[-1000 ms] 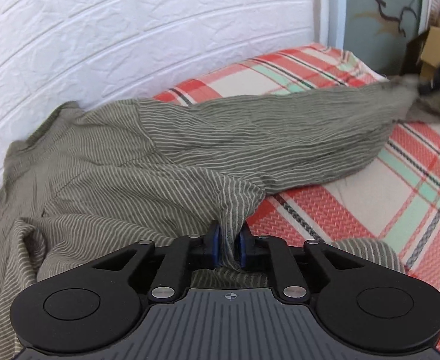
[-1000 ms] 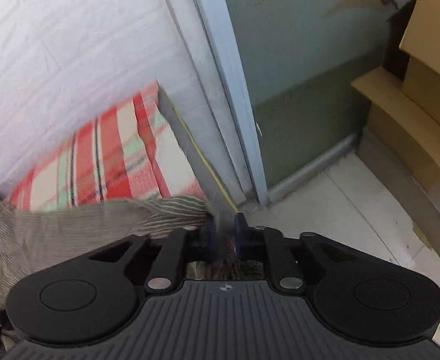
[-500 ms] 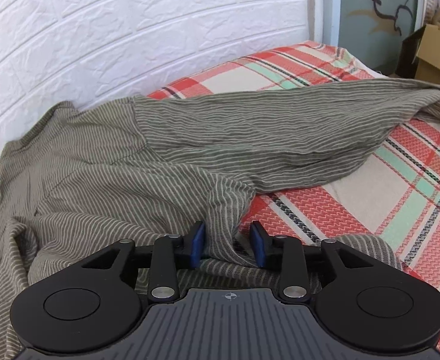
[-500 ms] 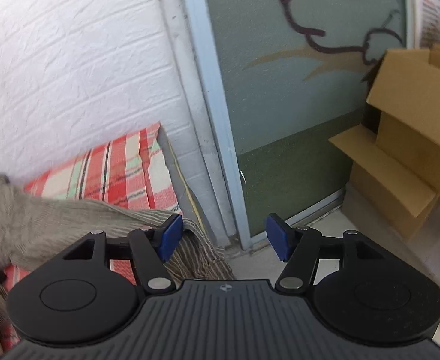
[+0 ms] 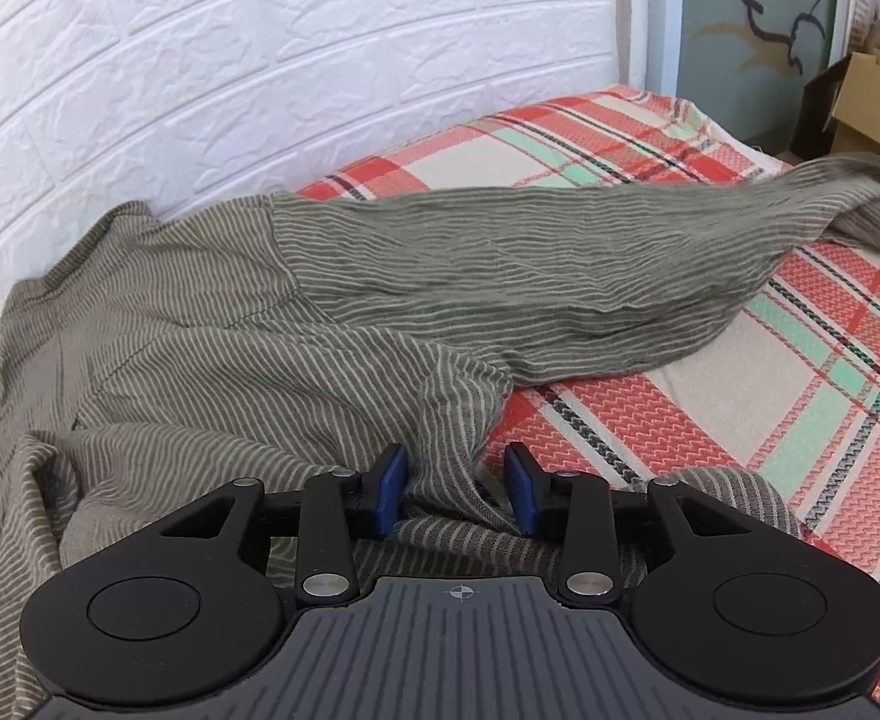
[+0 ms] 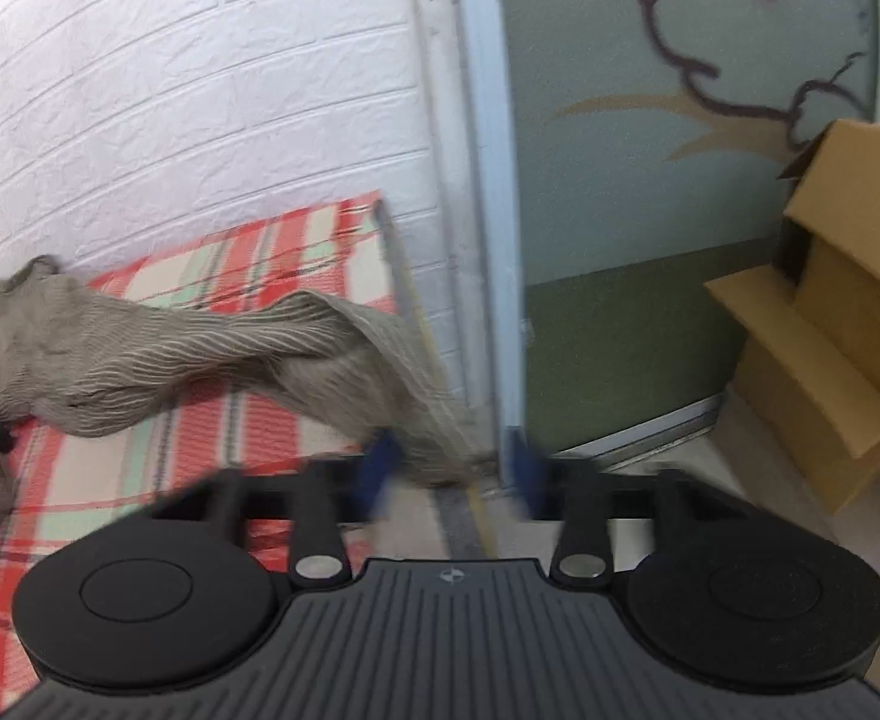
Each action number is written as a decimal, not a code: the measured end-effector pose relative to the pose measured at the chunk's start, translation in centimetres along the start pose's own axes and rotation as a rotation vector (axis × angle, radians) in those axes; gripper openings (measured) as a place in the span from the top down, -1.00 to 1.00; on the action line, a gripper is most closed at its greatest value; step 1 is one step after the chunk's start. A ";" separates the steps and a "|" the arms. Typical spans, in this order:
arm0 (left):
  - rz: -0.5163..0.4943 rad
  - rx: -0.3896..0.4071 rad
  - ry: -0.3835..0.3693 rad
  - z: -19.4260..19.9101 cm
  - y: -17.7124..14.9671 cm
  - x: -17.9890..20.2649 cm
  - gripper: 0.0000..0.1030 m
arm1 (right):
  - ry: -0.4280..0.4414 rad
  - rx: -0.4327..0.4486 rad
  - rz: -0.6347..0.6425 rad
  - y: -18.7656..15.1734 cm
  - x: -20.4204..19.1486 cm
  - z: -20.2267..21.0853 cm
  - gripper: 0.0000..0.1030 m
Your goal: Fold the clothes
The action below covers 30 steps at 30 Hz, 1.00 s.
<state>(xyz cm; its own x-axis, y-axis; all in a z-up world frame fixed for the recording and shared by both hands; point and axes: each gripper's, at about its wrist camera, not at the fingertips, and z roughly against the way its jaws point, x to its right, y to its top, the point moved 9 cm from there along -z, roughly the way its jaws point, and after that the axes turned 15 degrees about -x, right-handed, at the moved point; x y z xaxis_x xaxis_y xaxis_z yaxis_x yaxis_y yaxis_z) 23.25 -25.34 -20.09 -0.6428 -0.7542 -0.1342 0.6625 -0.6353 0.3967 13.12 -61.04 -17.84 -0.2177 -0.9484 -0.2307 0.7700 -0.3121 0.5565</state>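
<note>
A grey-green striped garment [image 5: 440,276] lies spread on a red, white and green plaid bed cover [image 5: 740,408]. One long part stretches right to the bed's far end. My left gripper [image 5: 457,493] is open, with a raised fold of the cloth between its blue pads, not pinched. In the right wrist view, which is blurred, the garment's end [image 6: 296,354] drapes over the bed's corner. My right gripper [image 6: 449,471] is open, with the cloth's hanging tip between its fingers.
A white brick-pattern wall [image 5: 260,78] runs along the bed's far side. A frosted glass door [image 6: 668,138] with a blue-grey frame stands past the bed's end. Cardboard boxes [image 6: 830,312] sit on the floor at the right.
Both grippers were shut on the garment a second ago and have opened. The stretched cloth has dropped onto the bed. The right gripper has drawn back from the bed corner.
</note>
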 end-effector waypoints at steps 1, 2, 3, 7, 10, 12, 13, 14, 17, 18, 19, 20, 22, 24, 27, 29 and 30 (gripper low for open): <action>0.004 0.005 0.001 0.1 0.1 -0.2 0.00 | 0.066 0.004 -0.017 0.5 -0.5 1.0 0.75; 0.010 0.009 0.004 0.3 0.3 -0.4 0.00 | 0.134 0.011 -0.035 0.9 -1.0 2.1 0.76; 0.018 0.011 0.008 0.3 0.4 -0.7 0.00 | 0.200 0.017 -0.052 1.4 -1.4 3.5 0.78; 0.060 0.005 -0.014 0.4 0.7 -1.4 0.00 | 0.360 -0.007 -0.164 3.1 -0.9 7.7 0.84; 0.059 0.007 -0.033 0.4 0.8 -0.9 0.00 | 0.256 -0.060 -0.255 3.6 1.9 8.4 0.85; 0.042 0.010 -0.043 0.5 0.8 -0.2 0.00 | 0.159 -0.125 -0.334 2.8 4.4 6.6 0.86; 0.031 0.010 -0.049 0.5 0.7 0.2 0.00 | 0.111 -0.152 -0.364 2.3 5.5 5.6 0.92; 0.018 0.011 -0.053 0.5 0.7 0.6 0.00 | 0.061 -0.174 -0.382 1.5 6.5 4.5 0.93; -0.025 0.027 -0.043 0.7 0.4 1.6 -0.07 | -0.043 -0.205 -0.439 -0.6 8.0 1.7 0.90; -0.024 0.037 -0.052 1.1 0.3 1.6 -0.13 | -0.051 -0.202 -0.417 -0.9 7.5 1.5 0.87; -0.011 0.044 -0.075 1.7 0.1 1.5 -0.19 | -0.057 -0.199 -0.391 -1.1 6.8 1.4 0.86; 0.003 0.050 -0.097 2.3 0.0 1.5 -0.23 | -0.045 -0.189 -0.342 -1.1 5.3 1.7 0.84; 0.049 0.077 -0.154 3.8 -0.6 1.2 -0.43 | -0.005 -0.174 -0.237 -0.9 1.9 2.4 0.44; 0.099 0.121 -0.208 5.7 -1.6 1.0 -0.58 | 0.054 -0.163 -0.114 -0.7 -2.6 3.1 0.11; 0.147 0.192 -0.242 8.5 -4.5 0.0 -0.68 | 0.139 -0.166 0.089 -1.3 -9.9 3.4 -0.02; 0.182 0.224 -0.215 10.0 -7.1 -1.4 -0.68 | 0.202 -0.185 0.190 -2.3 -14.2 3.2 -0.16; 0.205 0.235 -0.186 10.6 -8.5 -2.4 -0.68 | 0.238 -0.195 0.239 -2.9 -16.2 3.1 -0.19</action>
<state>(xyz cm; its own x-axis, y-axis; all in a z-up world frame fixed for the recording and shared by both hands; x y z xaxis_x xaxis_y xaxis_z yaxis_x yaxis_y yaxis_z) 15.05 -16.35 -13.51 -0.5792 -0.8050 0.1287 0.6923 -0.4023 0.5991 12.56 -44.92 -13.21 0.1088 -0.9463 -0.3045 0.8868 -0.0460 0.4599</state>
